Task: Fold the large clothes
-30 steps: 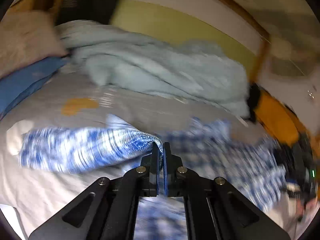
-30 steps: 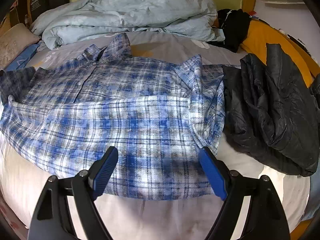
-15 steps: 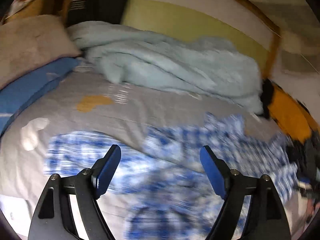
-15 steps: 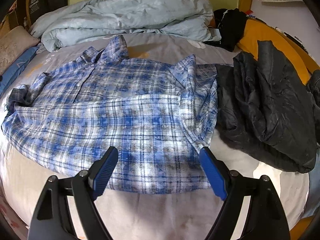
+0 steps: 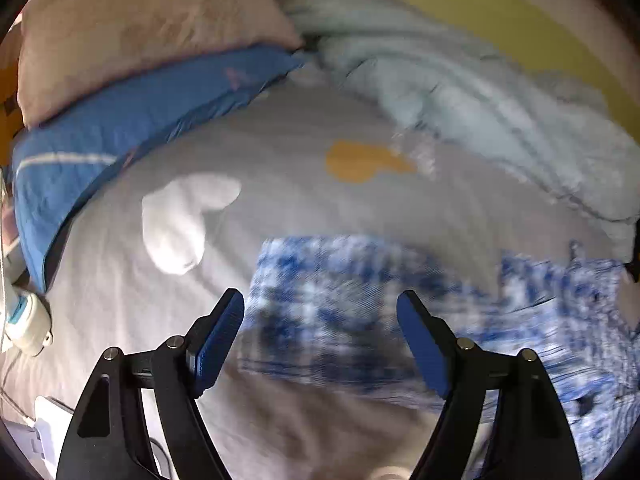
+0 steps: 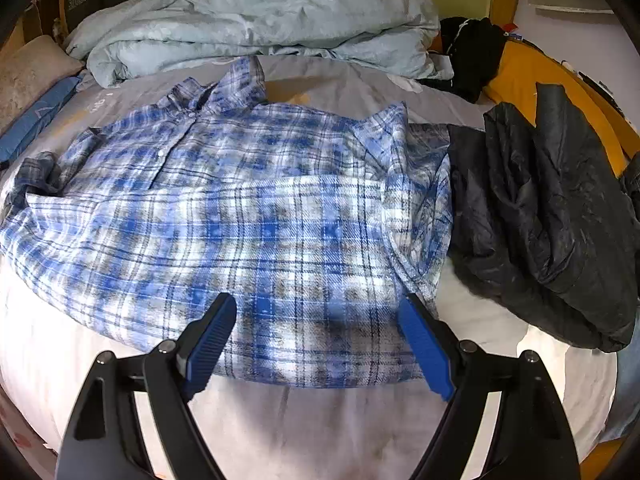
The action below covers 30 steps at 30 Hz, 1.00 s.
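Note:
A blue and white plaid shirt (image 6: 256,216) lies spread on the grey bed sheet (image 6: 352,92), collar toward the far side, its right sleeve folded over the body. My right gripper (image 6: 318,320) is open and empty, just above the shirt's near hem. My left gripper (image 5: 320,320) is open and empty above the shirt's left edge (image 5: 344,300), which is blurred in the left wrist view.
A light blue duvet (image 6: 256,20) is heaped at the head of the bed. A dark padded jacket (image 6: 540,208) lies right of the shirt. A blue pillow (image 5: 120,128) and a beige pillow (image 5: 140,28) lie at the left. A white charger (image 5: 24,320) sits at the left edge.
My left gripper let go of the shirt sleeve, opened, and swung left and back over the sheet. The sleeve now lies flat. My right gripper moved slightly nearer the hem.

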Tool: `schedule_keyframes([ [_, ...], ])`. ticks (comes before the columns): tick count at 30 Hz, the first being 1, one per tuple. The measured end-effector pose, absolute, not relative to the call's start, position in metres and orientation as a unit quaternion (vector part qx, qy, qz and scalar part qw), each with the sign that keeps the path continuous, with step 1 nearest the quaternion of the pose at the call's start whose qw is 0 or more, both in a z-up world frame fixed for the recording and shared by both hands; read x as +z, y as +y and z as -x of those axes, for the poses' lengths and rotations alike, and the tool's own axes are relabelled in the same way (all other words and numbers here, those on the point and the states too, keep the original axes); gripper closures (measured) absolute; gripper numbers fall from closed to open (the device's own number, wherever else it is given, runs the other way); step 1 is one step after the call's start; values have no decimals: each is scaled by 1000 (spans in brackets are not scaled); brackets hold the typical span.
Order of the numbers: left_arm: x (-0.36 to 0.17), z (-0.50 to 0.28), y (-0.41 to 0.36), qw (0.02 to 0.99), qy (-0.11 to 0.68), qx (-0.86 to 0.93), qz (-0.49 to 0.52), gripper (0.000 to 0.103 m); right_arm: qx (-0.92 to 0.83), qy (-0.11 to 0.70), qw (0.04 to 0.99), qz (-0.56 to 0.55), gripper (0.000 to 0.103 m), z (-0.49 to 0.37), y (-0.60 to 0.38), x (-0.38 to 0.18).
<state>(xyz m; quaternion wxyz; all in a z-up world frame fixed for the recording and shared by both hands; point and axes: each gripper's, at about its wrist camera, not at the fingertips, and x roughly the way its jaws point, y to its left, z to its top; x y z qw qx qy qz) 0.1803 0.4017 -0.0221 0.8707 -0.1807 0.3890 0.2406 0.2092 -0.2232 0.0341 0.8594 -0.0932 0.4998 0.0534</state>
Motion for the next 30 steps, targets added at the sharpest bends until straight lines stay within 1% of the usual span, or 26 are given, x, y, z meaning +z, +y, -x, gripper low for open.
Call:
schedule_keyframes([
  [3,-49,-190,407,847,443,233,182,26,51,502,859,92,21,-209,-224,33],
  [4,-57,-192,408,841,454,230,182,28,50,501,859,92,21,-209,-224,33],
  [5,-64,-193,409,838,462,226,181,37,49,500,859,92,21,-210,-224,33],
  [6,-68,-194,406,838,466,222,177,42,51,501,859,93,21,-210,-223,33],
  [7,-69,-195,403,842,462,222,168,58,53,501,858,94,21,-210,-223,32],
  [8,-69,-196,399,847,458,218,159,86,54,502,858,95,21,-210,-222,32],
  [9,-68,-198,395,851,459,205,156,95,53,501,858,96,21,-210,-222,32],
  [11,-60,-200,390,858,447,206,146,97,54,502,858,97,21,-210,-220,31],
  [13,-38,-197,377,879,411,191,147,97,52,501,858,98,21,-210,-219,31],
  [16,11,-185,343,916,335,140,170,97,52,502,858,93,21,-209,-219,32],
  [20,78,-171,274,949,262,64,160,97,49,499,861,82,21,-211,-225,35],
  [23,118,-173,220,961,235,11,149,97,21,506,859,78,21,-219,-232,29],
  [26,150,-187,161,959,222,-59,164,97,9,513,855,75,21,-224,-235,23],
  [30,165,-215,84,957,215,-124,148,97,15,513,854,81,21,-222,-233,23],
])
